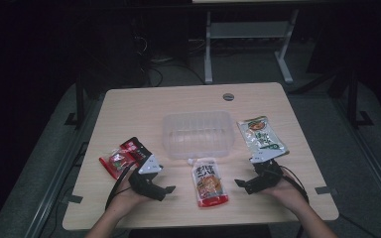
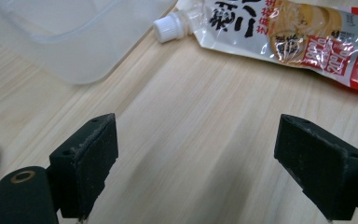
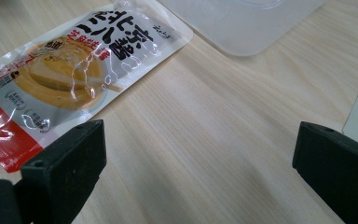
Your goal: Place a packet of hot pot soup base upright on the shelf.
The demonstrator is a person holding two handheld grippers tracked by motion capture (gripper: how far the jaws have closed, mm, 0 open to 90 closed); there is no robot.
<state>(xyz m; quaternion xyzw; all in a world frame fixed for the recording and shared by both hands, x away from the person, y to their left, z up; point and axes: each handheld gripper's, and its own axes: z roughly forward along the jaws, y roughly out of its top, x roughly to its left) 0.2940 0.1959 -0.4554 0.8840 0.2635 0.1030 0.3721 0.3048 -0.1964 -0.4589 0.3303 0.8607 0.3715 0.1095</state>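
pale wood-grain bench (image 1: 129,106) carries a clear plastic tub (image 1: 196,135) at centre. an orange-and-red spouted sauce pouch (image 1: 209,184) lies flat just in front of the tub, between the two claws. left claw (image 1: 164,192) rests low on the bench, jaws spread, nothing between them. right claw (image 1: 242,185) likewise spread and empty. a red packet (image 1: 124,155) lies by the left claw, a green pouch (image 1: 260,136) beyond the right.
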